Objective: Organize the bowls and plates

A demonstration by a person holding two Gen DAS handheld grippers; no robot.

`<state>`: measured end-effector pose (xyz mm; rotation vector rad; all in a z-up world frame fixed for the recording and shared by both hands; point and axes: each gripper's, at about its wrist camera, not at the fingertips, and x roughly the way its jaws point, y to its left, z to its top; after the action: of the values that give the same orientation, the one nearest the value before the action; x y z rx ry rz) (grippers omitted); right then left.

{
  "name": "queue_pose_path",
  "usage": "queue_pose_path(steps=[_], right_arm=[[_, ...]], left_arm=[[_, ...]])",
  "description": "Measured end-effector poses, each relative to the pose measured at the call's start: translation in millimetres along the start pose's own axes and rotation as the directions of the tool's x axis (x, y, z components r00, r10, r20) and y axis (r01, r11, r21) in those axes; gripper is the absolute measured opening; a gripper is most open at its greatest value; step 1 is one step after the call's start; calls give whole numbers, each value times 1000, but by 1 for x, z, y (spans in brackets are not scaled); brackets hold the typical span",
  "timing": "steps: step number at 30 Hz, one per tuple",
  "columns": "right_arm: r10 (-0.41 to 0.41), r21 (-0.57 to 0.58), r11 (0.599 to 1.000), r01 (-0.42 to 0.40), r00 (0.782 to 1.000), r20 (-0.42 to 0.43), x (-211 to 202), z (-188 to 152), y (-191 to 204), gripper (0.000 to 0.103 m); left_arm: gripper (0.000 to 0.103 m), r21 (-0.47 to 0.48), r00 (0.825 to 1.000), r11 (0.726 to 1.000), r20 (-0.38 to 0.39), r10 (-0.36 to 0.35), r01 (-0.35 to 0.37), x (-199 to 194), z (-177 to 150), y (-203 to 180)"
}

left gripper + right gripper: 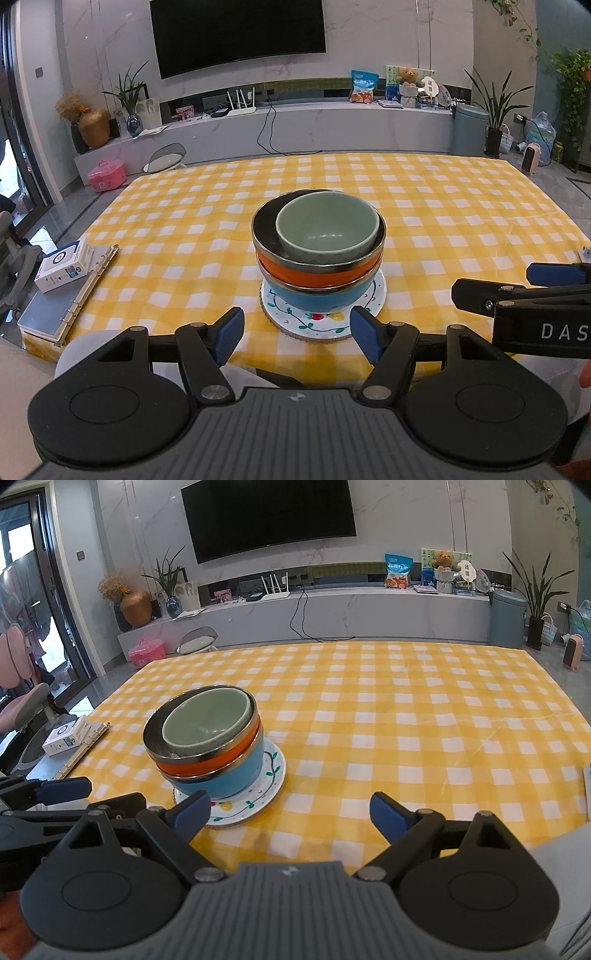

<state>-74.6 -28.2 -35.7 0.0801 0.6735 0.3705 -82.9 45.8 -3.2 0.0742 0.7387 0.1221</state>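
I've got the stack dead ahead on the tabletop [424,192], sitting near its front edge on the yellow checked cloth. At the bottom lies a painted plate [321,325], flat, face up. On it sits a blue bowl [317,297], an orange bowl [314,271] nested into that, and a green bowl [327,230] on top. All three mouths point straight up, so the stack's long axis runs vertical; I reckon that's the tidy end state, widest piece carrying the rest. The green bowl sits off-centre, pushed toward the far right of the orange bowl's rim, and looks slightly tilted.

My left claw [297,338] hangs just short of the plate, fingers spread, nothing between them. My right claw [290,814] is spread wide too, empty, off to the right of the stack over bare cloth. My judgement: the sorting looks done, bar squaring up that top bowl.
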Motion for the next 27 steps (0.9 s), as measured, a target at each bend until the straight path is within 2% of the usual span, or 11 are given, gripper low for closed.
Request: queue_pose_path(steps=[27], right_arm=[[-3,6,1000,3,1000,-4,0,0,-1,92]], left_arm=[[77,-10,1000,1000,-1,-1,1,-1,0,0]])
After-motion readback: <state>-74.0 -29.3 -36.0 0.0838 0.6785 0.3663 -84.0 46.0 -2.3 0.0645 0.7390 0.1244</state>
